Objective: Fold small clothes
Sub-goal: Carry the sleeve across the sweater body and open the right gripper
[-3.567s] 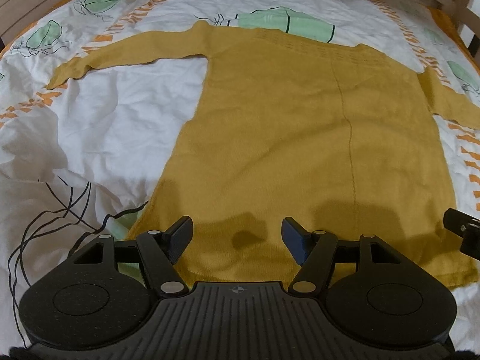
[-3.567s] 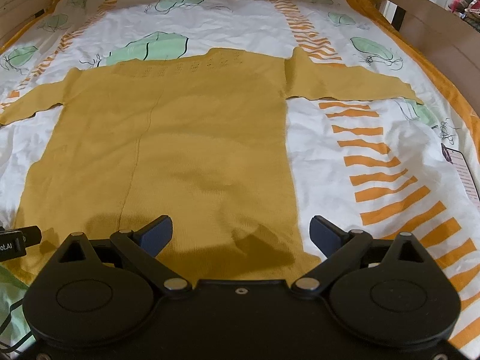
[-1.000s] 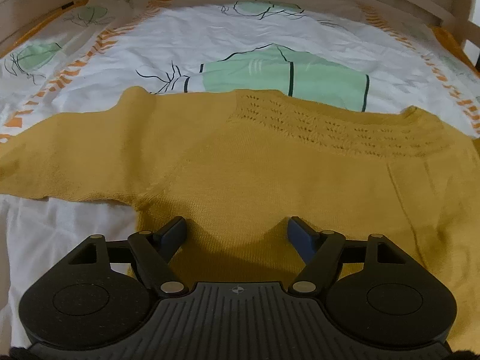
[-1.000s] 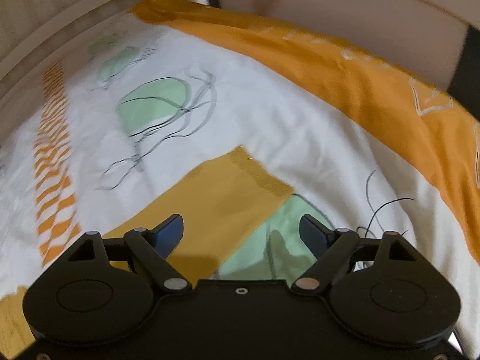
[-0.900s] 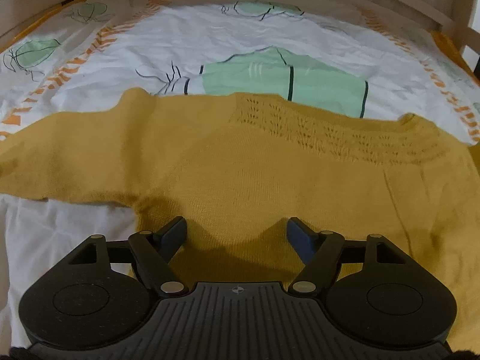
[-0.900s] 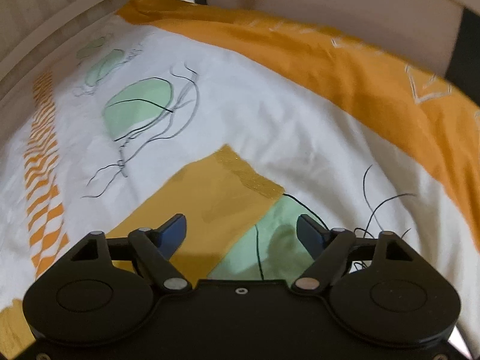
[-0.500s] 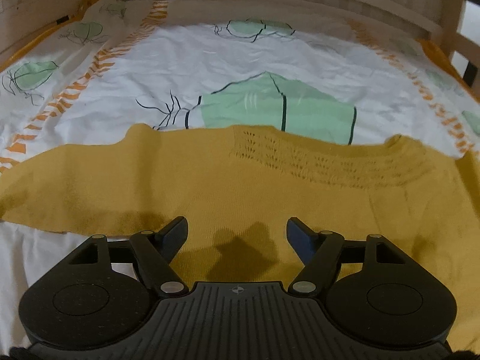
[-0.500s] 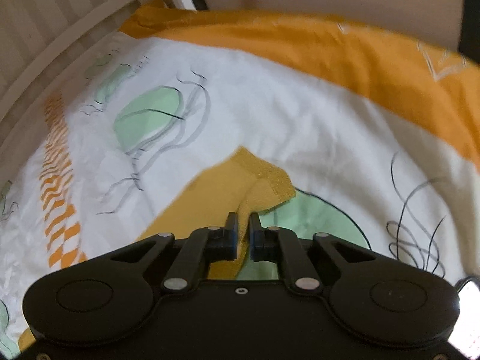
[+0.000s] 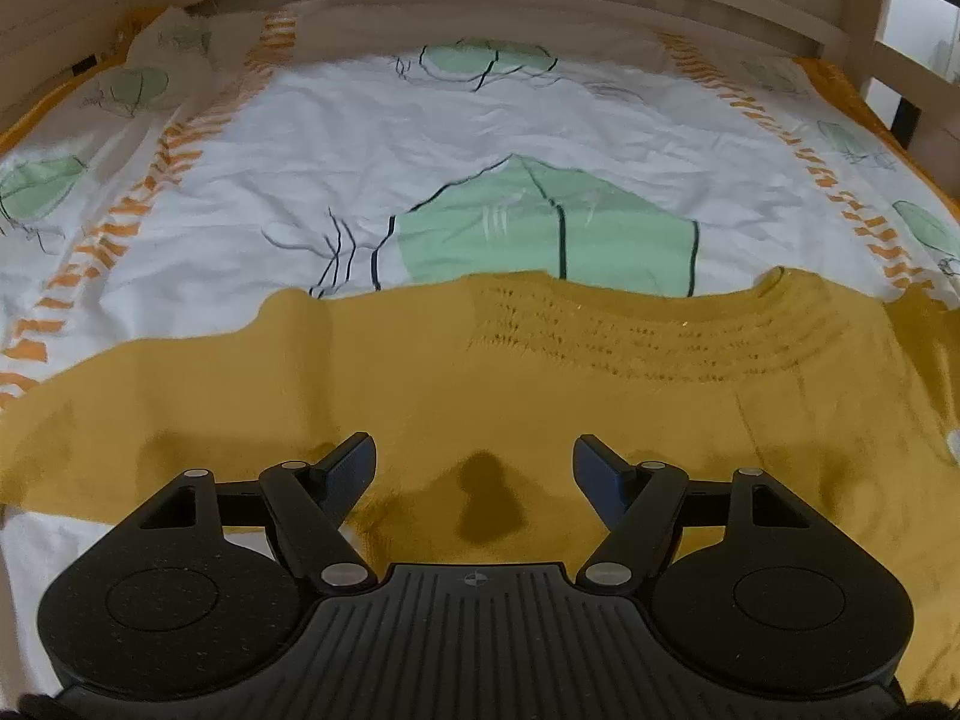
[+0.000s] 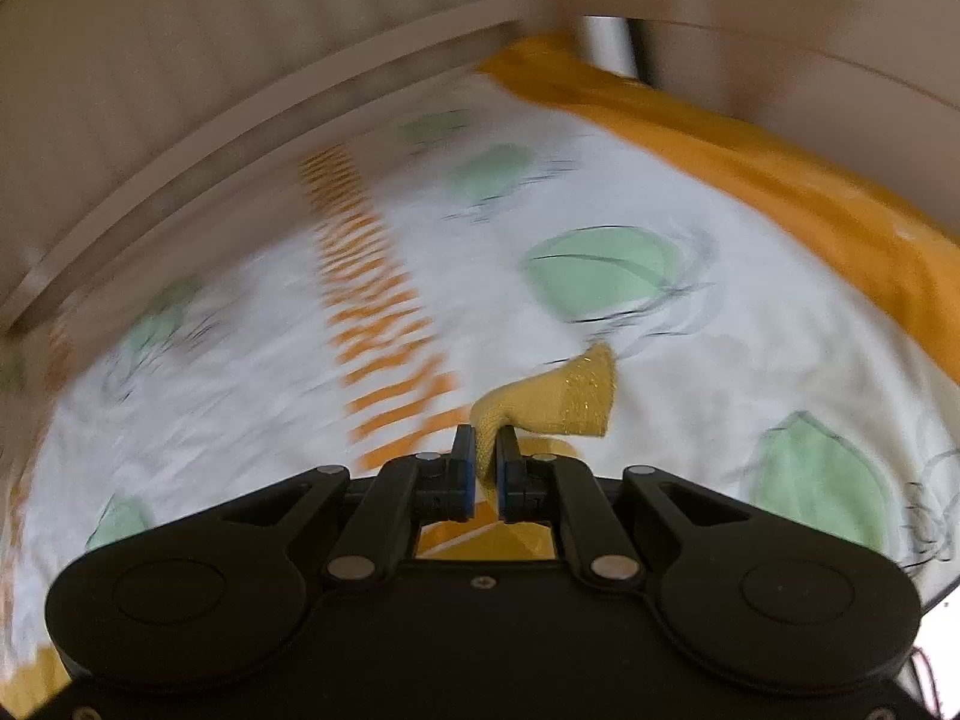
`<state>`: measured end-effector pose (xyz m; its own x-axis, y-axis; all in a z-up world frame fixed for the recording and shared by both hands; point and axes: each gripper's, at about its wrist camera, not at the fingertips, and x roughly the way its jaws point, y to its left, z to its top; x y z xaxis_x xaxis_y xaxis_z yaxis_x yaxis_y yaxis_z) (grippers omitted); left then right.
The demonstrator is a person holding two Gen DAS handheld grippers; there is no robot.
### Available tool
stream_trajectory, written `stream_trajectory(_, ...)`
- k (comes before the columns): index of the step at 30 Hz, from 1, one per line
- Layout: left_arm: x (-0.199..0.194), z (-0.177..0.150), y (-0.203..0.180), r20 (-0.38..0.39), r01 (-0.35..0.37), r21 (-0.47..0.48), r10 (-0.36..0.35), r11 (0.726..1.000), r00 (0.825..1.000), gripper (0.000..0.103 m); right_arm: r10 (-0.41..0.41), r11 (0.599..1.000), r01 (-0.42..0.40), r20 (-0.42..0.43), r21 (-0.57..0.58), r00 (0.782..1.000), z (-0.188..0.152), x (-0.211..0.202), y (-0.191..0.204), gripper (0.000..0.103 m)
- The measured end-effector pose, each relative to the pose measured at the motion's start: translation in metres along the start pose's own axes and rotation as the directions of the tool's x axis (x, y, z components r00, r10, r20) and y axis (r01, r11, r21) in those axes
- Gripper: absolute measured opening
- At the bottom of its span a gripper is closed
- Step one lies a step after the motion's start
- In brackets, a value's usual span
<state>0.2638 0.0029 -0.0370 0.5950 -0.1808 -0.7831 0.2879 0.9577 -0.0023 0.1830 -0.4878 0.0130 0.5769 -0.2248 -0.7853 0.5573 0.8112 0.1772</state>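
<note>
A mustard yellow knitted sweater (image 9: 540, 396) lies flat on the bed, its openwork neckline (image 9: 630, 330) toward the headboard and its left sleeve (image 9: 138, 396) stretched out to the left. My left gripper (image 9: 474, 468) hangs open just above the upper chest of the sweater, nothing between its fingers. In the blurred right wrist view, my right gripper (image 10: 486, 441) is shut on the sweater's right sleeve, and the sleeve cuff (image 10: 570, 393) sticks up past the fingertips, lifted off the bedding.
The bed carries a white duvet (image 9: 420, 138) printed with green shapes and orange dashes, and an orange sheet edge (image 10: 780, 180) runs along the right side. A wooden slatted headboard (image 9: 480, 6) and a side rail (image 10: 240, 120) border the bed.
My right gripper closed on the sleeve cuff and has lifted it and swung it sideways; the view is now blurred. The left gripper rose a little and stayed open.
</note>
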Motion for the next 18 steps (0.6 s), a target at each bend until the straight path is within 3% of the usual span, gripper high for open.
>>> stream_trajectory(4,0.009,0.005,0.013,-0.049,0.075,-0.073,-0.079,0.994,0.996,0.071,0.117,0.989,-0.118,-0.023,-0.088,0.993,-0.022,-0.008,0.068,0.013)
stream_trajectory(10,0.005,0.01,0.024,-0.034,0.073,-0.114,-0.078,0.991,0.996,0.071,0.269,0.942,-0.286,-0.112,-0.177,0.957,-0.074,0.0,0.159,0.013)
stream_trajectory(14,0.004,0.012,0.032,-0.03,0.087,-0.141,-0.092,0.986,0.995,0.071,0.315,0.901,-0.353,-0.18,-0.252,0.932,-0.119,0.012,0.21,0.013)
stream_trajectory(18,0.006,0.013,0.035,-0.029,0.094,-0.159,-0.1,0.983,0.995,0.071,0.355,0.877,-0.413,-0.246,-0.247,0.902,-0.157,0.02,0.24,0.013)
